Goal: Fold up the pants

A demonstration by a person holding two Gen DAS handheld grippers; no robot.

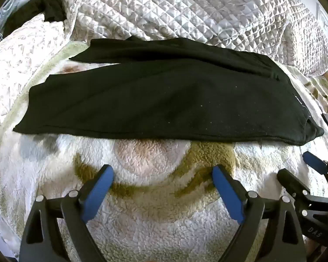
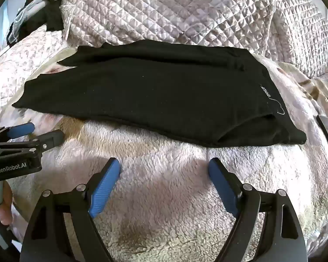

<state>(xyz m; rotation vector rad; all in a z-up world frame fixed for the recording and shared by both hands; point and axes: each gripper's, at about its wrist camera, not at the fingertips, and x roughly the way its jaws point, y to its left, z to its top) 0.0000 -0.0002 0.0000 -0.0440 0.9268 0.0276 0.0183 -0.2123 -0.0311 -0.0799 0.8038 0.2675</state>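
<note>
Black pants (image 1: 164, 100) lie leg-over-leg on fleece (image 1: 155, 214); both grippers (image 1: 163, 174) (image 2: 164, 168), near their hem, gape empty. Pinch both layers together.

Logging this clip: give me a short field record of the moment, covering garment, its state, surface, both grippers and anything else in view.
garment: black pants, small white print near the right end
state: legs laid one over the other, lying flat in a long band; not yet folded across
surface: fleece blanket, white with tan pattern
left gripper: open, empty, short of the near edge of the pants
right gripper: open, empty, also short of the near edge
behind: quilted cover
far left: dark cloth, bunched up
</note>
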